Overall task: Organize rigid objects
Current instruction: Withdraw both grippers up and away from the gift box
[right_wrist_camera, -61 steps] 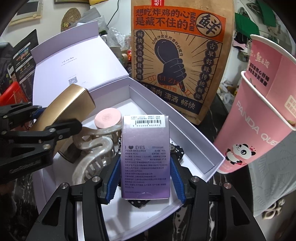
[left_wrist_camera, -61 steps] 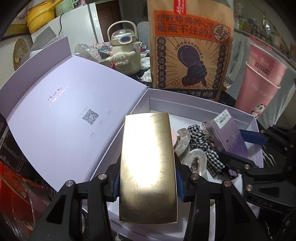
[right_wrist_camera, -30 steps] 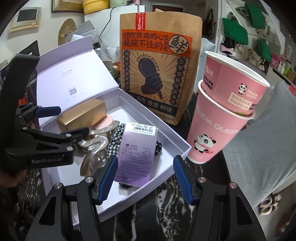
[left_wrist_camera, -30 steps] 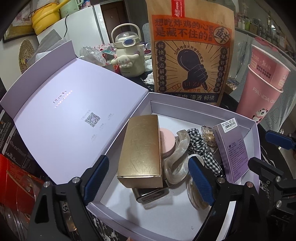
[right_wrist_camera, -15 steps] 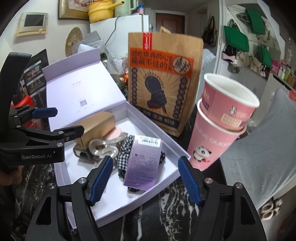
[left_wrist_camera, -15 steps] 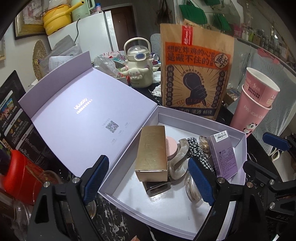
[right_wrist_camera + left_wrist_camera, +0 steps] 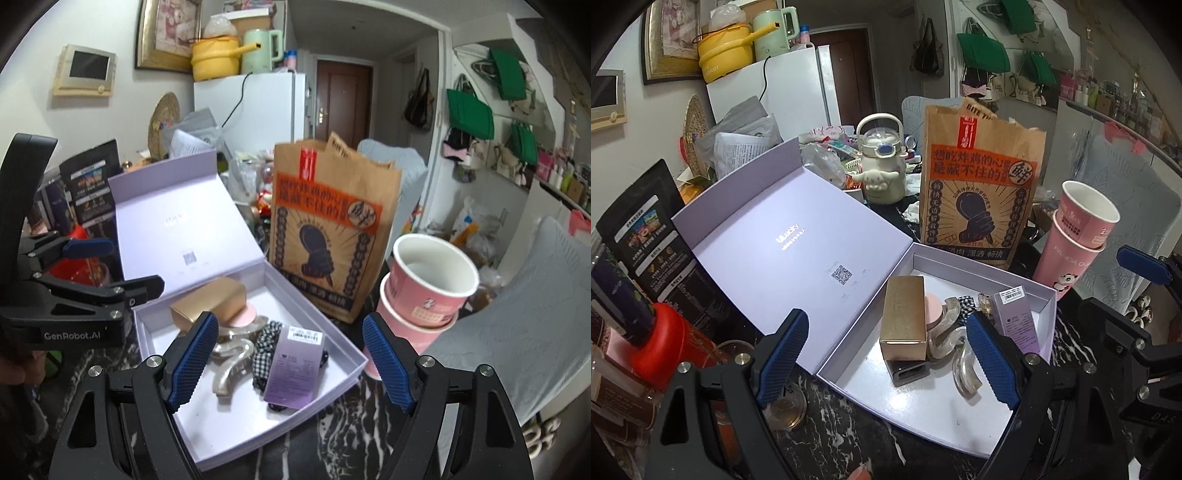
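An open lilac gift box (image 7: 1044, 295) (image 7: 343, 356) lies on the dark marble table, lid folded back to the left. Inside lie a gold box (image 7: 904, 317) (image 7: 210, 306), a small purple box (image 7: 1019, 325) (image 7: 295, 365), a pink round compact (image 7: 932, 307), pearly hair claws (image 7: 231, 363) and a checked scrunchie (image 7: 267, 345). My left gripper (image 7: 886, 358) is open and empty, raised back from the box. My right gripper (image 7: 288, 363) is open and empty, also raised above the box's near side.
A brown paper bag (image 7: 979, 195) (image 7: 328, 236) stands behind the box. Two stacked pink paper cups (image 7: 1078, 240) (image 7: 424, 295) stand to its right. A cream kettle-shaped bottle (image 7: 882, 166), a red container (image 7: 661, 347) and black packets (image 7: 646, 243) crowd the left and back.
Both grippers let go of their boxes, the gold one and the purple one, opened wide, and pulled up and back from the gift box. Both boxes now rest inside it.
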A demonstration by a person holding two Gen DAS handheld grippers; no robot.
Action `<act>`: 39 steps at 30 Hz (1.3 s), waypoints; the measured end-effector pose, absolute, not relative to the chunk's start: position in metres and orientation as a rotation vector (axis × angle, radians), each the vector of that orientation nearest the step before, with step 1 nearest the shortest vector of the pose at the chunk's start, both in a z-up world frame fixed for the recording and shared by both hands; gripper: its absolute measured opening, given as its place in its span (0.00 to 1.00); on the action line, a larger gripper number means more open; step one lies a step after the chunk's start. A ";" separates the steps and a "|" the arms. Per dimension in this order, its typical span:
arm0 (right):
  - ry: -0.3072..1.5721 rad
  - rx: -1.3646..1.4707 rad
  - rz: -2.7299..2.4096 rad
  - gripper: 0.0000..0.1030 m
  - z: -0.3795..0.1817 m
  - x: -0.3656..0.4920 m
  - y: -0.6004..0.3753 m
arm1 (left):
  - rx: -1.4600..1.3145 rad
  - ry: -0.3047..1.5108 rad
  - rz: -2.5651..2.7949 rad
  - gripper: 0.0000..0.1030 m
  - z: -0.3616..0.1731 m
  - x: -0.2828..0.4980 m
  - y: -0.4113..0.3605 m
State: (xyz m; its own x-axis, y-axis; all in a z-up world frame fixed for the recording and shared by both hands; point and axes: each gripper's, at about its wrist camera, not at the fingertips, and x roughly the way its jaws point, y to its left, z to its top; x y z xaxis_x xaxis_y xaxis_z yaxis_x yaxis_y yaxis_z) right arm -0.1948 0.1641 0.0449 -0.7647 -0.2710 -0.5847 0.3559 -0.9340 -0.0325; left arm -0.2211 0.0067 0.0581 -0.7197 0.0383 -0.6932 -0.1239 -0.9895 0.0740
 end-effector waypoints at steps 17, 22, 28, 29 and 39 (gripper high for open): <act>0.206 0.772 -2.691 0.84 0.073 -0.124 0.169 | -1.017 0.193 2.912 0.86 0.092 -0.140 0.006; 0.194 0.781 -2.715 0.85 0.070 -0.101 0.171 | -1.033 0.185 2.899 0.86 0.085 -0.118 0.007; 0.157 0.818 -2.732 0.89 0.069 -0.081 0.175 | -1.027 0.178 2.895 0.86 0.082 -0.095 0.008; 0.153 0.823 -2.730 0.89 0.068 -0.078 0.175 | -1.030 0.171 2.892 0.86 0.081 -0.092 0.008; 0.077 0.919 -2.744 0.90 0.052 -0.061 0.181 | -1.046 0.174 2.855 0.86 0.073 -0.073 0.012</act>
State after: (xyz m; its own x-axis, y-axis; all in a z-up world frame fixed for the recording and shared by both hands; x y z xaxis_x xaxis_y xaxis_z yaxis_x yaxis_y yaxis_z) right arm -0.0609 0.1809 0.0522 -0.7710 -0.2151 -0.5993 0.2484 -0.9683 0.0280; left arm -0.0730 0.0119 0.0729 -0.7600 0.0512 -0.6479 -0.1294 -0.9888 0.0737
